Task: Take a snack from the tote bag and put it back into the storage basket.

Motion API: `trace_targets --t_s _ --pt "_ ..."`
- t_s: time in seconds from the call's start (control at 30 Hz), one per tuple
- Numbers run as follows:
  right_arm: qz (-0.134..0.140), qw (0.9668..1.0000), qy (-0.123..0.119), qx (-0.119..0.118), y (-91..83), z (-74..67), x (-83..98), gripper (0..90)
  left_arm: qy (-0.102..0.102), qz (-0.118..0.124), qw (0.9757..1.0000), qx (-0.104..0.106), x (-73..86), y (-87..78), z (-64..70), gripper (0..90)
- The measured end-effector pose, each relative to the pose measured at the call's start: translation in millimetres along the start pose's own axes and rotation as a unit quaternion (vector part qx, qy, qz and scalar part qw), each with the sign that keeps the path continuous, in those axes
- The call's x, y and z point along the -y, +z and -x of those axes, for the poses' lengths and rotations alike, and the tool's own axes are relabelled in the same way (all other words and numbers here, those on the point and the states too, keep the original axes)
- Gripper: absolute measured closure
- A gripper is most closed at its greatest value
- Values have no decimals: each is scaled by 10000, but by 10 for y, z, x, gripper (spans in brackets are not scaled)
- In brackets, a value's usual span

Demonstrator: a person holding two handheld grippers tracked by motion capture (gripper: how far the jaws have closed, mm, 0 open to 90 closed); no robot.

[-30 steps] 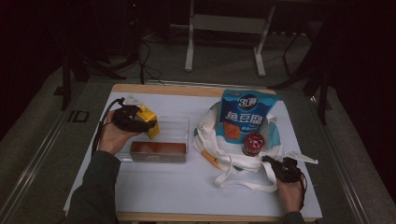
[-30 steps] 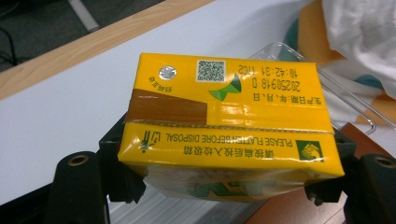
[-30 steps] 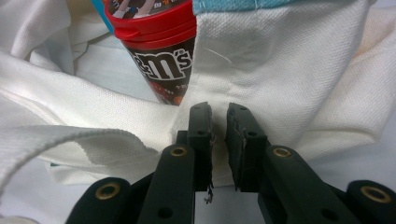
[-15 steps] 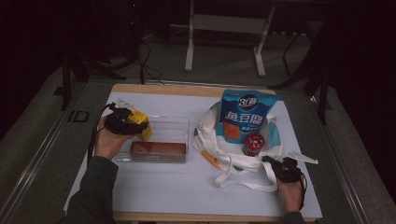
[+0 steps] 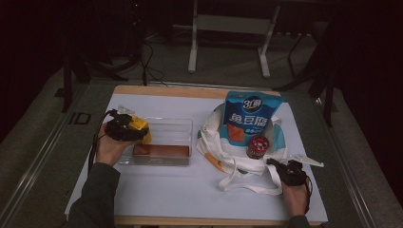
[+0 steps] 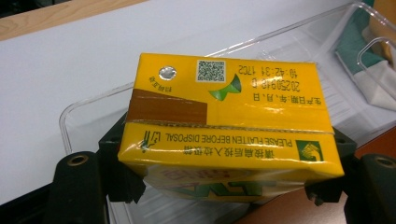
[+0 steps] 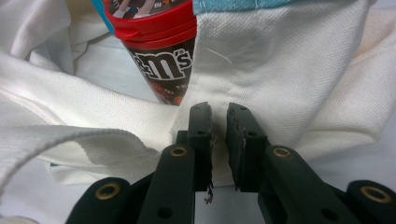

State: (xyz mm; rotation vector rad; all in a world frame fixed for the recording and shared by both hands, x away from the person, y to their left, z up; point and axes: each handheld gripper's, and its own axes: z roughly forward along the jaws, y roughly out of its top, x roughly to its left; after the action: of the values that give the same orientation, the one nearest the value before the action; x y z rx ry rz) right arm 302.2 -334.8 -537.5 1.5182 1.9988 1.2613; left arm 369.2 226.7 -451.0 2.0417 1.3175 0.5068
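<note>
The left gripper [image 6: 224, 186] clamps a yellow carton [image 6: 224, 126] wide, now lower over the clear tray [image 5: 176, 130]. The right gripper [image 7: 219, 121] pinches the bag [image 7: 289, 84] hem, unmoved.

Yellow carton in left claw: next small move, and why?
Probably lower the yellow carton a little further into the clear tray, then open the left claw. The carton sits gripped over the tray's empty end, beside the brown box.
</note>
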Motion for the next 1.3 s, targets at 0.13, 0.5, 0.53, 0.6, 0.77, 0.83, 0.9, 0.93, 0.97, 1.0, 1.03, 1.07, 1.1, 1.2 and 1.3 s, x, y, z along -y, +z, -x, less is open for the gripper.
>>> trace_targets --t_s 0.13,0.5,0.53,0.6,0.77,0.83,0.9,0.93,0.97,1.0,1.03,1.07,1.1,1.2,1.3 --pt "-4 10000 5 -10 0 2 0 800 -53 -11 10000 -9 35 1 -24 285" --pt "-1 10000 5 -12 0 4 0 800 -72 -116 9998 -169 95 -1 -30 282" --pt "-1 10000 1 -11 0 4 0 800 -83 -135 9997 -180 97 7 -25 282" --pt "-3 10000 9 -14 0 5 0 800 -49 -187 9996 -214 100 20 -19 282" --pt "0 10000 3 -12 0 4 0 800 -22 -261 9993 -272 128 52 7 280" --pt "0 10000 2 -12 0 4 0 800 -6 -316 9990 -316 140 65 16 279" --pt "-3 10000 11 -15 0 5 0 800 -35 -306 9989 -346 140 61 24 278" --pt "-3 10000 12 -16 0 5 0 800 -12 -323 9988 -364 138 59 32 278" --pt "-2 10000 6 -13 0 4 0 800 17 -322 9987 -396 138 56 48 277" --pt "-4 10000 10 -12 -1 2 0 800 20 -319 9986 -411 138 51 57 276" --pt "-4 10000 7 -10 -1 2 0 800 12 -301 9988 -395 139 43 60 272" --pt "-4 10000 7 -9 -1 2 0 800 4 -253 9989 -386 143 26 63 269" --pt "-5 10000 5 -7 -1 1 0 800 24 -240 9989 -409 149 7 72 268" --pt "-3 10000 6 -11 -1 2 0 800 -27 -196 9989 -417 173 -22 70 265" --pt "-5 10000 7 -10 -1 2 0 800 -96 -128 9988 -456 205 -55 68 264"
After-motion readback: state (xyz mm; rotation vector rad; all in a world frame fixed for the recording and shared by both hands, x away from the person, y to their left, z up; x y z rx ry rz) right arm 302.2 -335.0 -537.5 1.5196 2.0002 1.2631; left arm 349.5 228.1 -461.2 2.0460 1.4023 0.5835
